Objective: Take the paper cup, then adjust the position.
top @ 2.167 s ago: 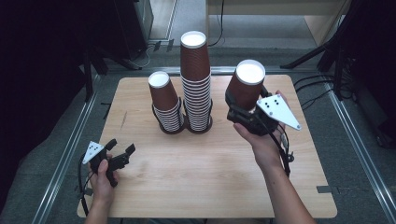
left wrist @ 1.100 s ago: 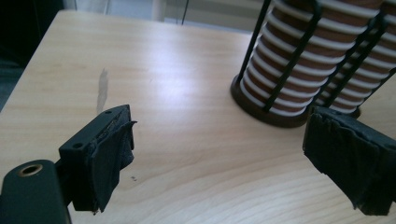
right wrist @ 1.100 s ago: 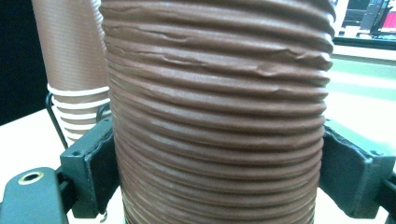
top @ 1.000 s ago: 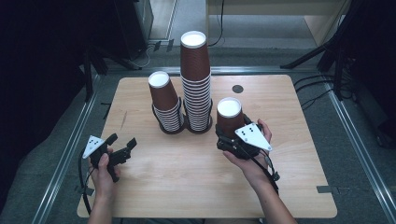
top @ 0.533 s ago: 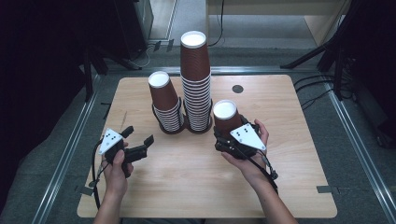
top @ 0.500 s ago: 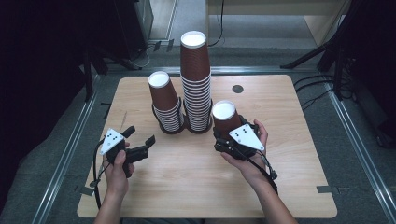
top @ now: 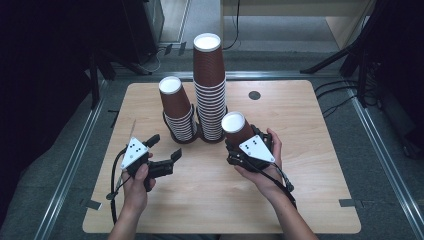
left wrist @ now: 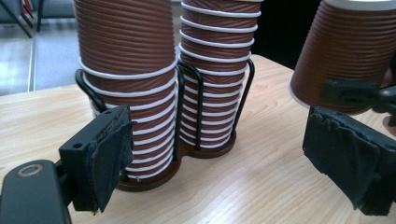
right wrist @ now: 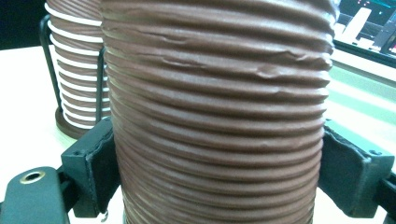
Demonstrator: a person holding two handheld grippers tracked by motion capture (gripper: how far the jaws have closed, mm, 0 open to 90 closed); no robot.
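- Cup, brown and ribbed, sits upside down in the right gripper, jaws clamped on its sides, just right of the tall stack.
- Left gripper hovers with jaws wide apart, in front of the short stack, left of the tall stack.
- Both stacks stand in a black wire holder on the table.

A pale wooden table sits mid-frame on grey floor. Metal rails run down both sides, cables trail at upper right, and darkness swallows the upper-left corner.
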